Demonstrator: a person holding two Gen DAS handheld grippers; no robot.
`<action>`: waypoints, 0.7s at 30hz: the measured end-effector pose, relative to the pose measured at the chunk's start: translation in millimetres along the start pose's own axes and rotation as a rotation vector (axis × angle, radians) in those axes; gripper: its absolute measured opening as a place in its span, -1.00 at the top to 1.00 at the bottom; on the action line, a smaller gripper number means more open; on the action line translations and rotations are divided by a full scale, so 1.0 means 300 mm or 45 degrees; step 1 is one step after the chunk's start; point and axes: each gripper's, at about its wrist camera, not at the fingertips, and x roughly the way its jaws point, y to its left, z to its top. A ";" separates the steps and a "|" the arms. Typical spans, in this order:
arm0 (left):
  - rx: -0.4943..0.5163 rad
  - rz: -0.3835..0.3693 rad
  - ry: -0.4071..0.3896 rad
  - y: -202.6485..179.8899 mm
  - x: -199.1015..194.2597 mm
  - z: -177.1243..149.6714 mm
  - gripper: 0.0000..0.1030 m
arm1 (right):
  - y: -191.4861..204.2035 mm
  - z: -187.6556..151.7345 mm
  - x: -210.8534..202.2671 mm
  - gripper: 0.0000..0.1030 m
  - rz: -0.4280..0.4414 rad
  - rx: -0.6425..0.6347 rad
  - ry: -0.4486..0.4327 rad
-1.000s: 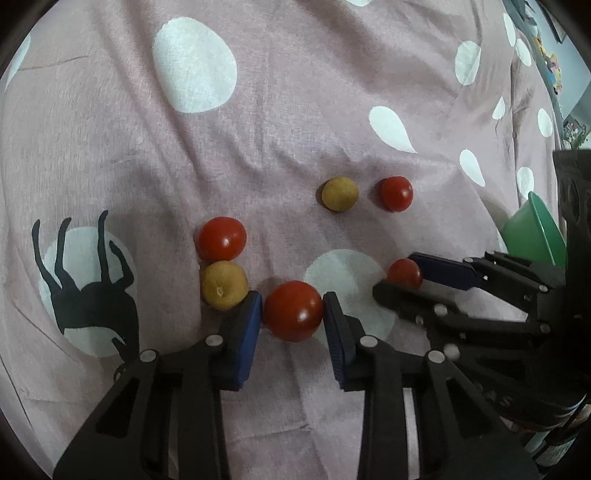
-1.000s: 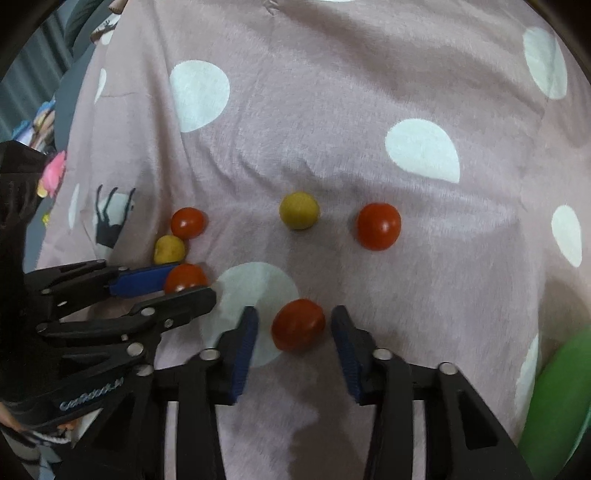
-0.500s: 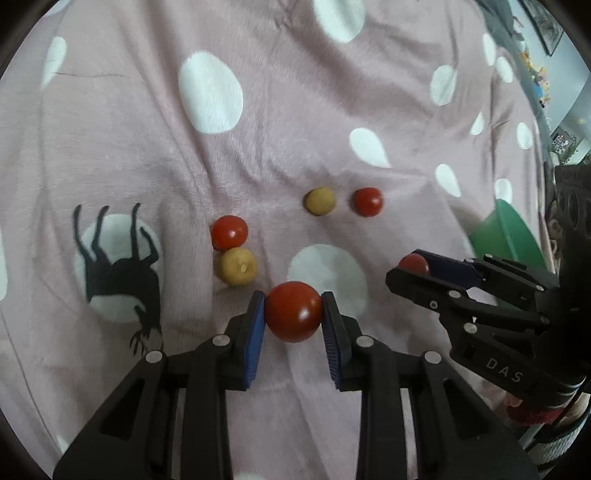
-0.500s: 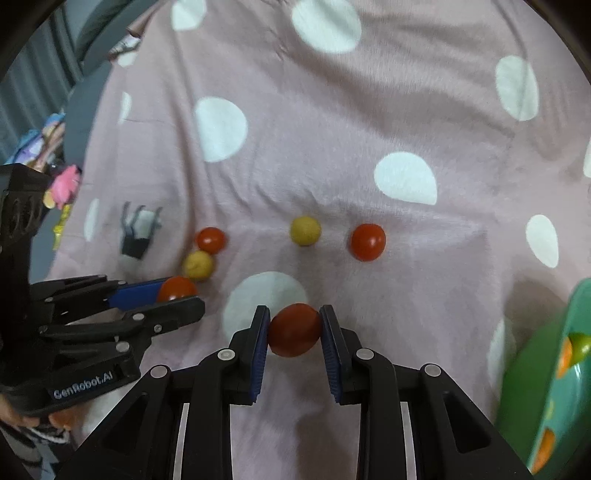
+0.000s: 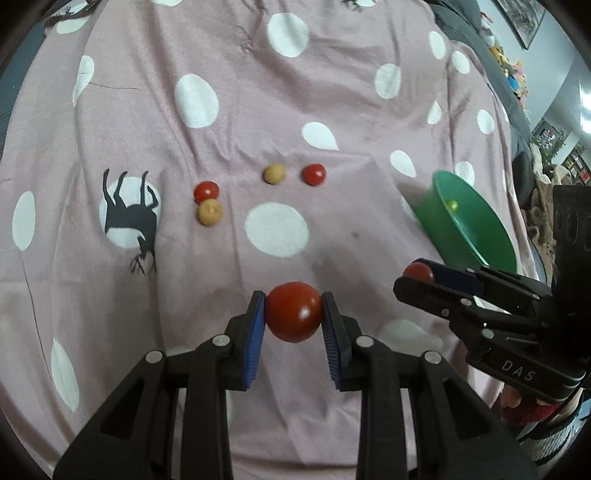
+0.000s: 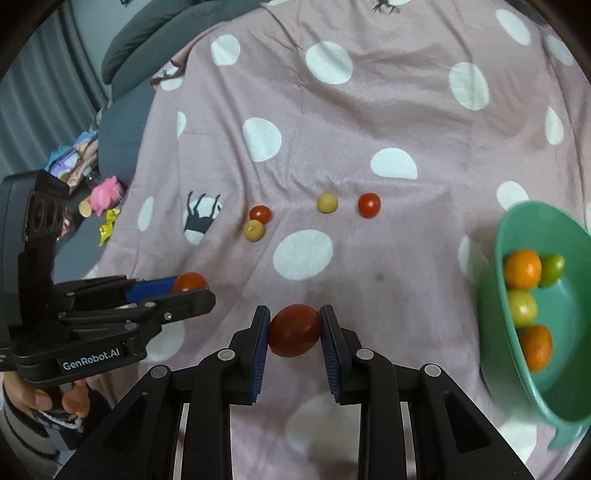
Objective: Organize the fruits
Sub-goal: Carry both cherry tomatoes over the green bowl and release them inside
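Note:
My left gripper (image 5: 293, 314) is shut on a red tomato (image 5: 293, 312) and holds it above the pink spotted cloth. My right gripper (image 6: 294, 330) is shut on another red tomato (image 6: 294, 329), also lifted. On the cloth lie two red tomatoes (image 5: 206, 190) (image 5: 314, 174) and two yellow fruits (image 5: 209, 212) (image 5: 274, 173). A green bowl (image 6: 502, 236) at the right holds oranges (image 6: 522, 268) and yellow-green fruits (image 6: 521, 307). The right gripper shows in the left wrist view (image 5: 417, 282) near the bowl (image 5: 439, 218).
The cloth (image 5: 258, 92) covers the whole surface, with a deer print (image 5: 129, 214) at the left. Grey cushions (image 6: 122, 99) and small toys (image 6: 107, 192) lie past the cloth's left edge. A picture frame (image 5: 524, 22) hangs at far right.
Both grippers shut on their tomatoes and lifted them up and back from the cloth. The view widened and the green bowl came into sight at the right.

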 end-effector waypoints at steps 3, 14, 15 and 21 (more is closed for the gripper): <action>0.022 -0.002 0.001 -0.042 -0.021 -0.023 0.44 | -0.010 -0.038 -0.054 0.43 0.003 0.024 -0.031; 0.155 -0.029 -0.019 -0.220 -0.041 -0.014 0.44 | -0.103 -0.109 -0.230 0.43 -0.035 0.147 -0.168; 0.167 -0.032 -0.022 -0.236 -0.039 -0.008 0.44 | -0.114 -0.113 -0.242 0.43 -0.041 0.157 -0.181; 0.256 -0.075 -0.040 -0.350 -0.015 0.042 0.44 | -0.188 -0.137 -0.318 0.43 -0.093 0.231 -0.258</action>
